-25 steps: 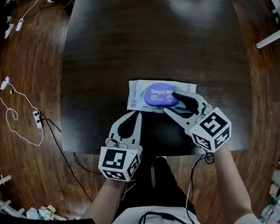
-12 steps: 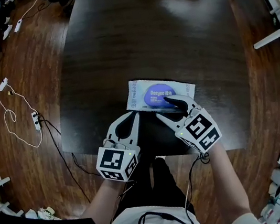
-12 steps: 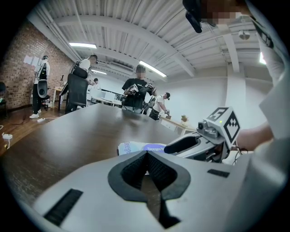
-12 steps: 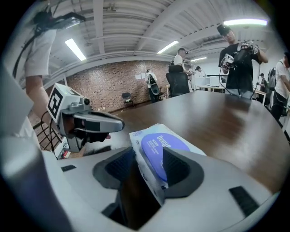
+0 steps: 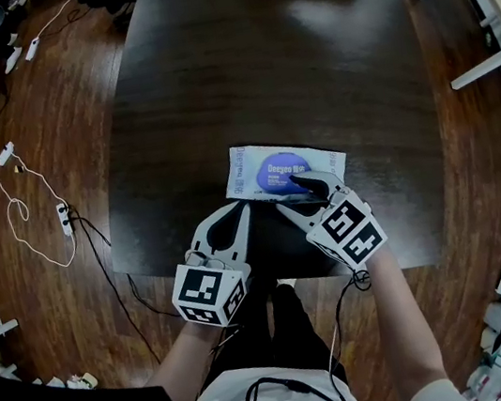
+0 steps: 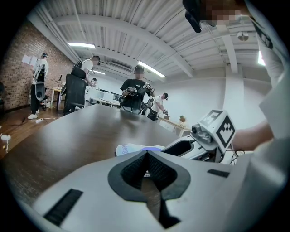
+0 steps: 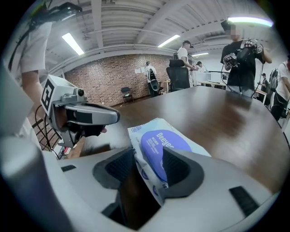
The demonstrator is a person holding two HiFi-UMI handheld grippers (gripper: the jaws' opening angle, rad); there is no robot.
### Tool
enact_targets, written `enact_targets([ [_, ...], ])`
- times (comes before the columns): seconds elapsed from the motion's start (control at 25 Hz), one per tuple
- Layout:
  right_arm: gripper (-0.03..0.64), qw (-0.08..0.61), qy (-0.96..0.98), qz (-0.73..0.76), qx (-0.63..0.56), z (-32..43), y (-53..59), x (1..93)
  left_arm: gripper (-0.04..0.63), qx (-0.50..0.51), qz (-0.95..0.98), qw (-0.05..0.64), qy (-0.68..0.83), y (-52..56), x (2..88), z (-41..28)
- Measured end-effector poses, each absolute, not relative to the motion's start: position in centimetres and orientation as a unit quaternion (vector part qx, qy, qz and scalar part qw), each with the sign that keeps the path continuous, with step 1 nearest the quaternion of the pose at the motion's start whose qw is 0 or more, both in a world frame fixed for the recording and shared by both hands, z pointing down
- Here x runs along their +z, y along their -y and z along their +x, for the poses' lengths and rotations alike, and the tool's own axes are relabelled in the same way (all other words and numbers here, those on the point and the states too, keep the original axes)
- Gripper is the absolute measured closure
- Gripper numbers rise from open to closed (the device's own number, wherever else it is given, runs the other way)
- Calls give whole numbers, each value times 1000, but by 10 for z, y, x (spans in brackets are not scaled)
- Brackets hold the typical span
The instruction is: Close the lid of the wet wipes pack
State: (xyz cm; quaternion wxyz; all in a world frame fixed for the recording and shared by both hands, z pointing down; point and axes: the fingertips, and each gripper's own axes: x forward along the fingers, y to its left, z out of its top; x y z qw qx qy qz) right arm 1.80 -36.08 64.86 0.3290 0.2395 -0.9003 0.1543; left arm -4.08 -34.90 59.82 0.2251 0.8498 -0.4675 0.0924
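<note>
Head view shows the wet wipes pack (image 5: 243, 169) lying flat on the dark worktop (image 5: 266, 68), near its 6 o'clock edge. Compared with one second ago, the right gripper (image 5: 302, 194) has slid toward 9 o'clock. One jaw now lies over the 3 o'clock end of the blue lid (image 5: 272, 170), and the other rests at the near edge of the pack. The right gripper view shows its jaws apart with the pack's edge between them, so it seems to press, not to clamp. The lid looks flat already, so I judge the closing is almost done. The left gripper (image 5: 245, 207) waits at 7 o'clock of the pack, jaws together and empty.
</note>
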Motion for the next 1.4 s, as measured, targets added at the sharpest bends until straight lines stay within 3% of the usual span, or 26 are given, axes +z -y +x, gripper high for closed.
enact_targets([
  [0.28, 422, 287, 905, 268, 161, 30, 355, 621, 598, 82, 859, 204, 462, 345, 559, -29],
  [0.76, 428, 50, 888, 430, 152, 114, 321, 430, 598, 18, 893, 123, 433, 334, 413, -3],
  [0.92, 536, -6, 869, 483, 107, 151, 292, 351, 597, -10, 897, 78, 435, 320, 337, 2],
  [1.0, 538, -20, 868, 486, 97, 161, 281, 333, 597, -18, 898, 62, 434, 314, 325, 2],
  [1.12, 602, -27, 864, 496, 83, 172, 288, 326, 598, -24, 898, 55, 436, 322, 317, 1],
  [1.4, 609, -45, 859, 502, 92, 190, 277, 322, 597, -31, 890, 63, 451, 307, 311, -4],
])
